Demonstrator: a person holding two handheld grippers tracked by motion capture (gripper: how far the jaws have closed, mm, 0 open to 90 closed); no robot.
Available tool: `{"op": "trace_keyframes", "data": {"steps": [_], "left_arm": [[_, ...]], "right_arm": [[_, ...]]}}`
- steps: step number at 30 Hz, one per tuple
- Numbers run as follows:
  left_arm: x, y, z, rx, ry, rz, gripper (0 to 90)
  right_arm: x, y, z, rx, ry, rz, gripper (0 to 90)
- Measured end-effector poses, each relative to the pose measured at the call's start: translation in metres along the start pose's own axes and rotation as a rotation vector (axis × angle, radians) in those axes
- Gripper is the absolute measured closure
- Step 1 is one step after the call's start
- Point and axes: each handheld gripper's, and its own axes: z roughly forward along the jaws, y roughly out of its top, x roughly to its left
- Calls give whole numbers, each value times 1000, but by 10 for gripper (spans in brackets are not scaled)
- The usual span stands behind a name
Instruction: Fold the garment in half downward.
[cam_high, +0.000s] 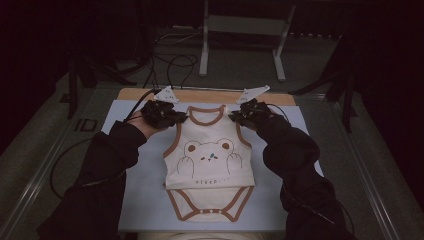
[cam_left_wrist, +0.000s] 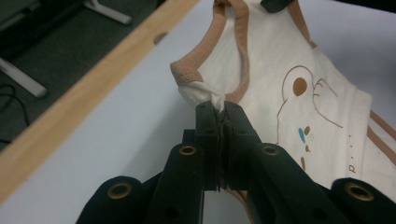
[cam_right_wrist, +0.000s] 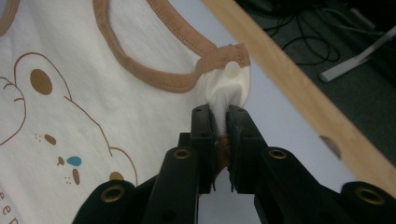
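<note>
We pinch the bodysuit (cam_high: 209, 160) by its shoulder straps, one in each hand-held gripper, left (cam_high: 184, 118) and right (cam_high: 231, 115), both clamped on cloth. It lies on the pale blue counter (cam_high: 130, 200) with a wooden edge (cam_high: 200, 95), in a dim room with cables (cam_high: 175, 65).

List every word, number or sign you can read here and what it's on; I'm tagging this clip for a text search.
Small brown letters under the bear drawing on the cream bodysuit: too small and blurred to read in the high view.
Same lettering in the right tool view: cut off at the frame edge, perhaps "ee", not certain.
Same lettering in the left tool view: one letter, possibly "p".
Nothing else readable.
</note>
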Motion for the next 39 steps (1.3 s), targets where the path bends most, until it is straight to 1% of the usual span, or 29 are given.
{"op": "trace_keyframes", "data": {"steps": [3, 4, 6, 9, 10, 11, 14, 16, 18, 19, 20, 23, 26, 28, 31, 35, 39], "left_arm": [[2, 6, -5, -6, 12, 9, 866], [3, 7, -6, -3, 22, 15, 866], [5, 10, -7, -7, 26, 11, 866], [8, 12, -9, -20, 41, 4, 866], [8, 12, -10, -23, 44, 8, 866], [8, 12, -11, -32, 59, 13, 866], [8, 13, -15, -46, 53, -1, 866], [6, 14, -15, -43, 50, 12, 866], [5, 13, -17, -44, 55, 16, 865], [5, 13, -18, -53, 52, 12, 866], [5, 13, -19, -59, 49, 8, 865], [2, 12, -19, -55, 44, 22, 865], [-2, 9, -19, -54, 42, 29, 865], [-5, 7, -19, -55, 33, 32, 865], [-10, 3, -19, -54, 25, 39, 865], [-17, -3, -17, -62, 7, 42, 865], [-27, -10, -14, -46, -3, 57, 865]], "right_arm": [[-2, 7, -4, -12, -15, -3, 824], [-4, 9, -5, -14, -18, -7, 824], [-5, 13, -8, -22, -23, -17, 824], [-7, 18, -10, -35, -33, -20, 823], [-7, 19, -11, -41, -38, -20, 823], [-7, 20, -12, -44, -43, -23, 823], [-8, 23, -16, -50, -55, -27, 823], [-7, 25, -18, -60, -51, -22, 823], [-6, 25, -20, -60, -56, -32, 822], [-5, 25, -21, -64, -57, -32, 822], [-4, 25, -22, -68, -57, -32, 823], [-1, 23, -23, -75, -54, -30, 822], [3, 19, -25, -77, -46, -38, 822], [6, 15, -26, -78, -43, -39, 822], [10, 8, -28, -86, -35, -32, 822], [17, -2, -30, -80, -30, -35, 822], [26, -13, -30, -74, -17, -38, 822]]}}
